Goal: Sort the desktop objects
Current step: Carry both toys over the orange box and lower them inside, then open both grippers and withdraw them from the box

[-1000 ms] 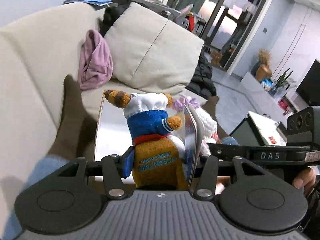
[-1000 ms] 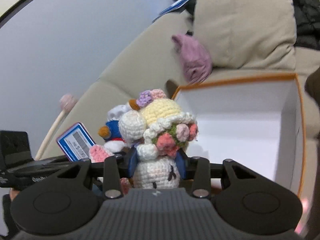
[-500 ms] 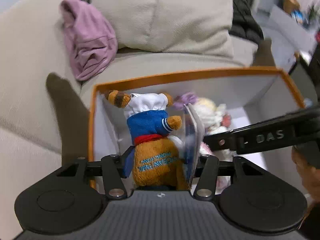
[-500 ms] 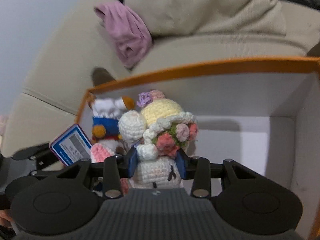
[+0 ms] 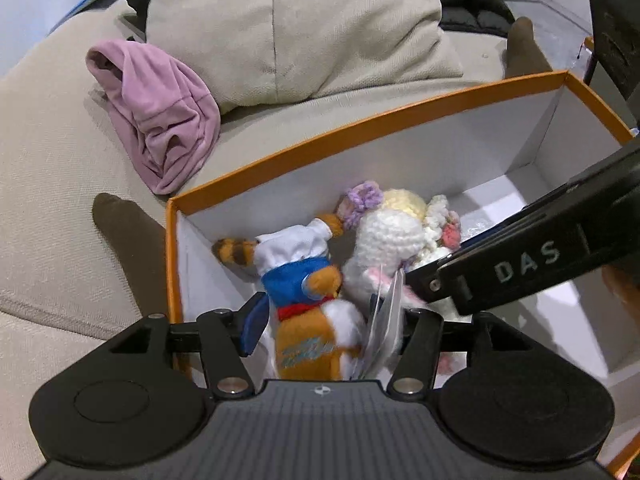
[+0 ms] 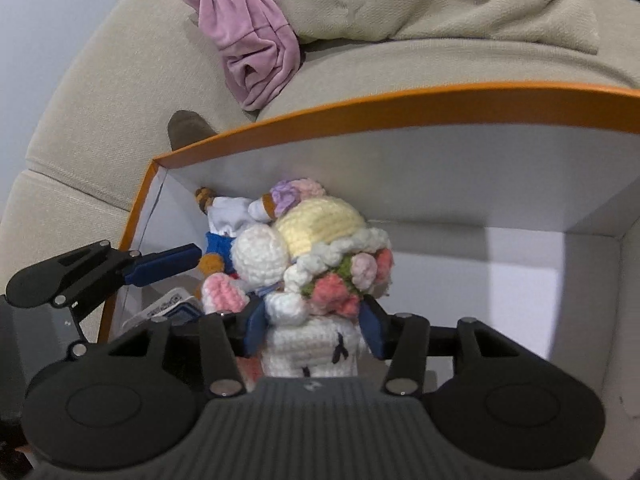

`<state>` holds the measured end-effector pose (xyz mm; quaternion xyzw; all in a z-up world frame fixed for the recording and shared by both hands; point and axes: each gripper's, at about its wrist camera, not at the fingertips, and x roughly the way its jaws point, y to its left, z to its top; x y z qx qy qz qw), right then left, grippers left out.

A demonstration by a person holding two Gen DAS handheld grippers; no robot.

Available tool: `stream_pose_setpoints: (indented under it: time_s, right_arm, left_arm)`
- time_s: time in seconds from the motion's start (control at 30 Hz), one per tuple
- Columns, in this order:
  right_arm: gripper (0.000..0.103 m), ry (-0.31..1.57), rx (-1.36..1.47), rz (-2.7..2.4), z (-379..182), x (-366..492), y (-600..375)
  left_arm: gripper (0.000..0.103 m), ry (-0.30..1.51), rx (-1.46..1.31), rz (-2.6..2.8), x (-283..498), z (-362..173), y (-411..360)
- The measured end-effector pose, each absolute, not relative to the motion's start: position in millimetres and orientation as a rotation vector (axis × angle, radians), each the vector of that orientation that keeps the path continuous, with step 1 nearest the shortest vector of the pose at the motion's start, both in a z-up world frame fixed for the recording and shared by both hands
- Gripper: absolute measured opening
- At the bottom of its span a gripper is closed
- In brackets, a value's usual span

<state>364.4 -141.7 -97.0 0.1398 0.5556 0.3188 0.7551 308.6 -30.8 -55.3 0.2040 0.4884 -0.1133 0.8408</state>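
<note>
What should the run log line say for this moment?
left gripper: shut on chef plush | right gripper: shut on crochet doll | both inside orange box | not released

The left claw (image 5: 324,330) grips an orange plush in chef's hat (image 5: 304,288) inside the orange-rimmed box (image 5: 360,132), touching a crocheted doll (image 5: 396,232); a purple cloth (image 5: 160,112) lies on the sofa (image 5: 52,200).
</note>
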Motion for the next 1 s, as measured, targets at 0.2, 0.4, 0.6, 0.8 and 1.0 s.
stream_pose_setpoints:
  time_s: [0.2,0.4,0.6,0.8,1.0]
  right_arm:
    - [0.054,1.155,0.286,0.705,-88,361,-147]
    - [0.041,1.207,0.299,0.701,-104,366,-138]
    - [0.038,1.296,0.439,0.756,-120,380,-117]
    - [0.044,1.288,0.368,0.727,-107,377,-116]
    - [0.05,1.113,0.267,0.741,-66,347,-128]
  left_arm:
    - [0.066,0.936,0.405,-0.271,286,-36,-22]
    - [0.066,0.854,0.341,-0.256,262,-10,-1]
    - [0.066,0.876,0.233,-0.22,260,-1,23]
    - [0.066,0.859,0.201,-0.243,249,6,27]
    - [0.066,0.836,0.105,-0.277,214,20,30]
